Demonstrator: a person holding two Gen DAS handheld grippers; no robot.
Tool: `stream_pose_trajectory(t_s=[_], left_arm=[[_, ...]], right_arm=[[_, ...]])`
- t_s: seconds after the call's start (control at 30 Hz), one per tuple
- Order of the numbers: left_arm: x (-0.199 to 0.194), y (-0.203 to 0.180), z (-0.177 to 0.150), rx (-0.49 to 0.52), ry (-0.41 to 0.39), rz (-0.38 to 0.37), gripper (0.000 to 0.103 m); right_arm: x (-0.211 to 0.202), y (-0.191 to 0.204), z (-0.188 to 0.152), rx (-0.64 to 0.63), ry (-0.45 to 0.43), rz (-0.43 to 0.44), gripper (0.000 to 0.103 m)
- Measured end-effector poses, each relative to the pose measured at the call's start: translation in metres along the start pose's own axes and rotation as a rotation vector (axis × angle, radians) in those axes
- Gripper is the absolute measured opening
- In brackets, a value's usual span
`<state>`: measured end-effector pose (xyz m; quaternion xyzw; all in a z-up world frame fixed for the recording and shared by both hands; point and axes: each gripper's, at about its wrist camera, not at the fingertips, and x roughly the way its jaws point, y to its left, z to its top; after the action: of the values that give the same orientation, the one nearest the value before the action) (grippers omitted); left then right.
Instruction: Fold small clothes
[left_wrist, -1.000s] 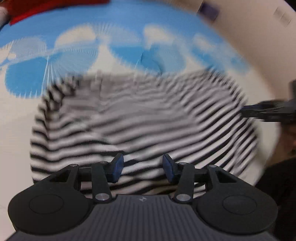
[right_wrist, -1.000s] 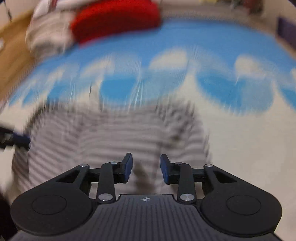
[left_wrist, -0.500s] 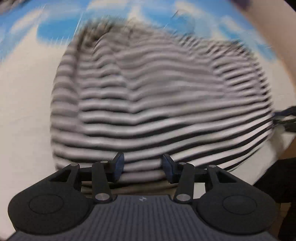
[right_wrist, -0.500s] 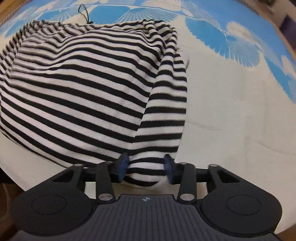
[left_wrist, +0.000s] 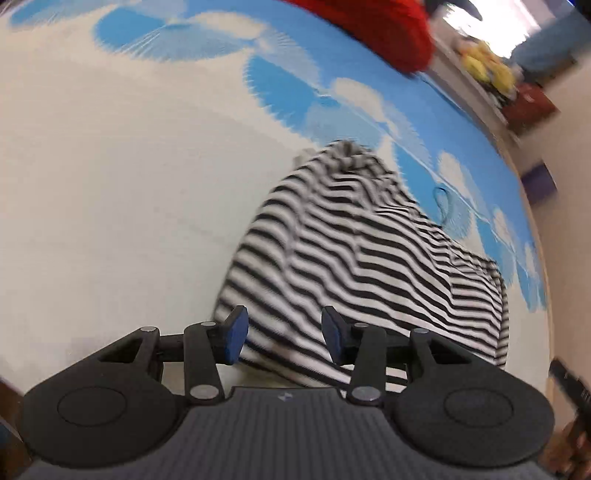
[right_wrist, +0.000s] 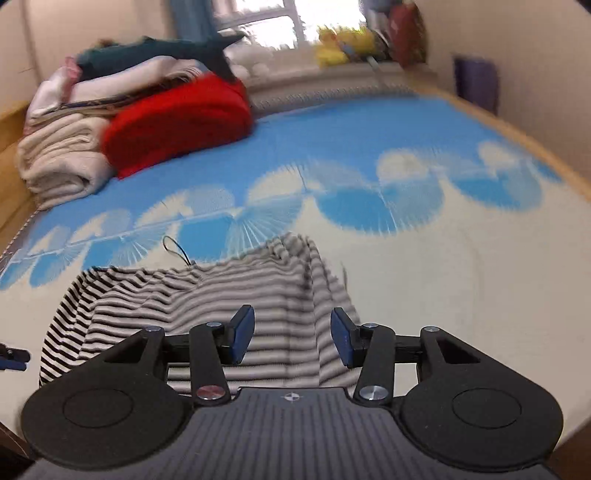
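In the left wrist view, the left gripper (left_wrist: 282, 334) has narrowed slightly, still empty above the black-and-white striped knit garment (left_wrist: 369, 266) at centre right. In the right wrist view, the right gripper (right_wrist: 291, 338) has just widened, holding nothing; the loose bunched fold could spring open.

Bed with a blue-and-white fan-patterned cover

On the bed (right_wrist: 461, 258) lie a black-and-white striped garment (right_wrist: 221, 295), a thin dark cord loop (right_wrist: 173, 251) at its far edge, and at the far end a red blanket (right_wrist: 177, 122) against folded cream blankets (right_wrist: 59, 162).
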<state>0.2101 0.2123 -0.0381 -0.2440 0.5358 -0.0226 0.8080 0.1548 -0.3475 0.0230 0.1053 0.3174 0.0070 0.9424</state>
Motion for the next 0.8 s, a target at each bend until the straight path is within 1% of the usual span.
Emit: stream_pose_trajectory(t_s=[0.07,0.1,0.2,0.4,0.47,0.8], left_arm=[[0.006,0.005,0.001,-0.034,0.038,0.015,0.048],[0.009,0.005,0.000,-0.043,0.059,0.015,0.048],[0.016,0.005,-0.005,-0.071,0.117,0.030,0.048],[0.049,0.018,-0.008,-0.214,0.211,0.088,0.049],[0.054,0.021,-0.007,-0.251,0.214,0.090,0.050],[0.064,0.021,0.000,-0.358,0.143,0.107,0.051]], right_arm=[[0.005,0.005,0.000,-0.025,0.006,-0.027,0.048],[0.003,0.006,-0.001,-0.028,-0.001,-0.022,0.048],[0.008,0.009,-0.007,-0.061,0.025,-0.022,0.048],[0.008,0.009,-0.008,-0.122,0.024,-0.030,0.048],[0.006,0.005,-0.009,-0.120,0.021,-0.031,0.048],[0.003,-0.014,-0.008,-0.063,0.023,-0.053,0.048]])
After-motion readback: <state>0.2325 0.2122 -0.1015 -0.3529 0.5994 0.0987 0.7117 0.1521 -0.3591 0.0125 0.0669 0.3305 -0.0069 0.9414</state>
